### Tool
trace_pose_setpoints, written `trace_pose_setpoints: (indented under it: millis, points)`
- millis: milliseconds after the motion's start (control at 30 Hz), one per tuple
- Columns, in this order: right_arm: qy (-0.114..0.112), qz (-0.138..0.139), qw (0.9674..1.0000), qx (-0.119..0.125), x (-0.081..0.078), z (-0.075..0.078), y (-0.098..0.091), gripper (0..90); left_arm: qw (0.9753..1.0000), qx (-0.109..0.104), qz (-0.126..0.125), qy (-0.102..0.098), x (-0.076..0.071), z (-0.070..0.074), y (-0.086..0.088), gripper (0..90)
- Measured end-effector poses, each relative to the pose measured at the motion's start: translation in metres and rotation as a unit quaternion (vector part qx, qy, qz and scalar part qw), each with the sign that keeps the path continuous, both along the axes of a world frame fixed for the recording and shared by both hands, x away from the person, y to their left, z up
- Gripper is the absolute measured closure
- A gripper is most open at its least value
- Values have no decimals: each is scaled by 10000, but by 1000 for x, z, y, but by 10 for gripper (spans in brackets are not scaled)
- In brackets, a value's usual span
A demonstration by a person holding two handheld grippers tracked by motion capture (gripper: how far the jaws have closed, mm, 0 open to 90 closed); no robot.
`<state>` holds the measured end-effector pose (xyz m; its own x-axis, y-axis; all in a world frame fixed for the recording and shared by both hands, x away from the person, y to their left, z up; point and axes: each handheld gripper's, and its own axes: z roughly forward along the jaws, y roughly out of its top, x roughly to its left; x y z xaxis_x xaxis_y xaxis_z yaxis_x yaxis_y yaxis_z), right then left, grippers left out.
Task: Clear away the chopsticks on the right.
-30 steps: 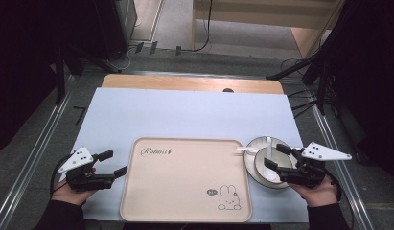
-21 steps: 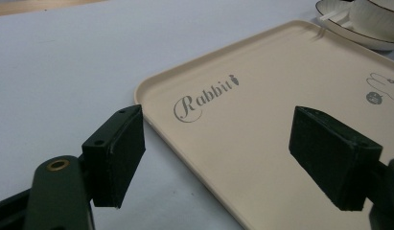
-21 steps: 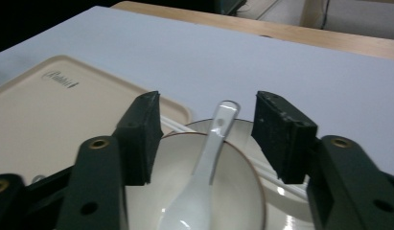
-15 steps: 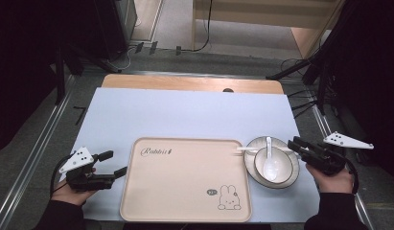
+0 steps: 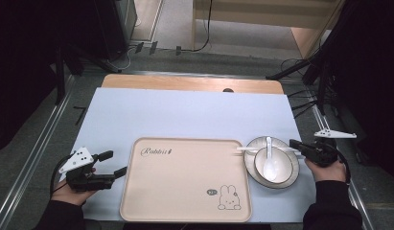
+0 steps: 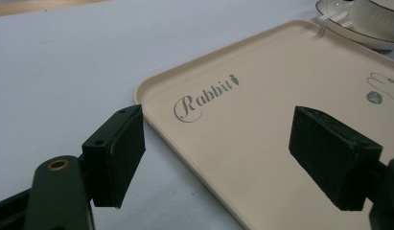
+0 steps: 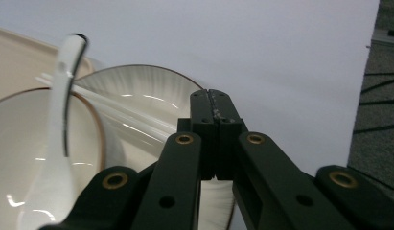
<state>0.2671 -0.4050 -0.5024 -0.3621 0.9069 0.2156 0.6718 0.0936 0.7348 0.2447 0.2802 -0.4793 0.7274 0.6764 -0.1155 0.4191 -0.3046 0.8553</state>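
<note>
**Setting: staged recording workstation in a lab or studio**

The wooden table (image 5: pixel 192 84) carries a pale blue mat (image 5: pixel 185 115), on which sits a beige tray (image 5: pixel 185 177) printed with a rabbit. Ahead of both grippers, beyond the table's far edge, cables (image 5: pixel 185 48) run across grey carpet. Dark curtains (image 5: pixel 31 57) flank the table. Metal rails (image 5: pixel 36 158) line the floor outboard of each gripper. Wooden furniture (image 5: pixel 261 19) stands further ahead.

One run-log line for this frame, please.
left gripper: open, beside tray | right gripper: shut, by plate rim | bowl on plate, spoon in bowl | tray bare
</note>
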Motion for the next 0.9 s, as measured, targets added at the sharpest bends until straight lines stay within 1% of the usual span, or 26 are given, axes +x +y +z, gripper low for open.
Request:
trace_pose_setpoints:
  millis: [67, 100, 200, 367, 400, 533, 567, 667, 733, 800, 900]
  points:
    - [41, 17, 10000, 10, 3, -3, -3, 900, 10000, 14, -3, 3, 0, 0, 0, 204]
    - [143, 48, 9999, 14, 3, -5, -5, 900, 10000, 43, -2, 13, 0, 0, 0, 205]
    - [215, 43, 9998, -30, 4, -10, -4, 900, 10000, 19, -5, 4, 0, 0, 0, 205]
    - [244, 52, 9997, 6, 4, -10, -5, 900, 10000, 22, -15, 2, 0, 0, 0, 205]
    - [228, 94, 9997, 5, 3, -10, -5, 900, 10000, 23, -16, 5, 0, 0, 0, 206]
    - [224, 83, 9997, -5, 4, -10, -6, 900, 10000, 49, -15, 22, 0, 0, 0, 206]
    - [256, 74, 9996, 21, 6, -11, -5, 900, 10000, 44, -17, 23, 1, -1, -1, 206]
    - [383, 134, 9992, -69, 11, -14, -4, 900, 10000, 46, -14, 15, 0, 0, -1, 206]
    - [383, 137, 9991, -90, 10, -14, -4, 900, 10000, 40, -14, 7, 0, 0, 0, 206]
    - [437, 204, 9987, -133, 6, -13, -5, 900, 10000, 16, 4, 6, 0, 0, 0, 206]
    - [482, 280, 9984, -102, 2, -13, -6, 900, 10000, 55, -8, 13, 0, 0, 0, 206]
